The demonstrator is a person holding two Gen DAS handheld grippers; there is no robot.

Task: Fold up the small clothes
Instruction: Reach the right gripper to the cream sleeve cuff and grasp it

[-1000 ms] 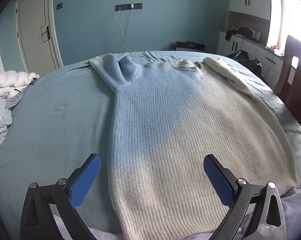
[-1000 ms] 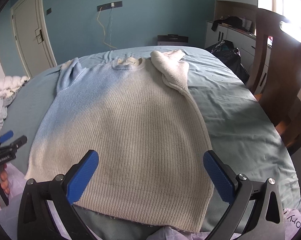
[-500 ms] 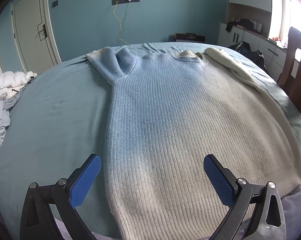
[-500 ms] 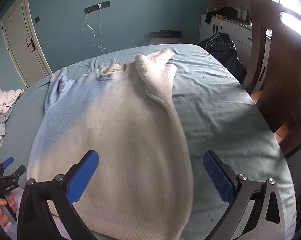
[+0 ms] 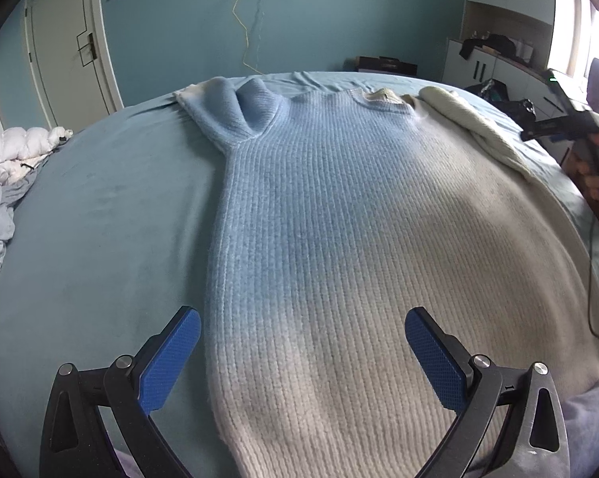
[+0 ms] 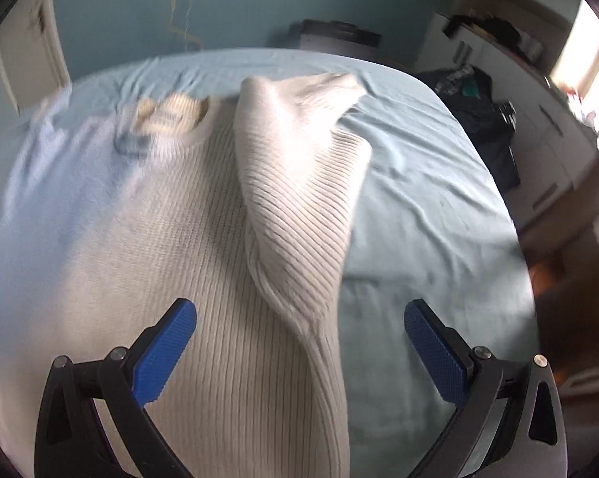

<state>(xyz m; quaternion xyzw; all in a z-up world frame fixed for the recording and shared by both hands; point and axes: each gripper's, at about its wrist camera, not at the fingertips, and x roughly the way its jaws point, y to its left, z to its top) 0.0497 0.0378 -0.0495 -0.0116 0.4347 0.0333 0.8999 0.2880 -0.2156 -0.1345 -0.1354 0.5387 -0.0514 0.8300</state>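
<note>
A ribbed knit sweater (image 5: 339, 239) lies flat on a bed covered by a smooth teal sheet (image 5: 100, 239). The knit has fine vertical ridges and a soft, fuzzy surface; its colour fades from pale blue on one side to cream on the other. The body spreads wide and rounded, with the neck opening toward 12 o'clock and the hem toward 6 o'clock.

In the left wrist view, the left gripper (image 5: 302, 352) hovers above the hem end, its black arms and blue cross-hatched pads spread wide apart with nothing between them. The pad at 7 o'clock sits over bare sheet just beside the sweater's blue edge; the pad at 5 o'clock sits over cream knit. The blue sleeve (image 5: 235, 119) is bunched into a loose hollow fold at 11 o'clock. At 3 o'clock a hand (image 5: 594, 163) holds the other tool at the frame's edge, a thin cable (image 5: 590, 271) trailing down. A pale door (image 5: 68, 51) and rumpled white bedding (image 5: 16, 151) show at 9 to 10 o'clock.

The right wrist view, partly blurred, shows what the other misses: the cream sleeve (image 6: 299, 199) folded up in a thick, diagonally ribbed cone. The right gripper (image 6: 300, 342) is likewise wide open and empty, straddling the sleeve's lower point. Creased sheet and white cabinets (image 6: 538, 127) lie toward 2 o'clock.
</note>
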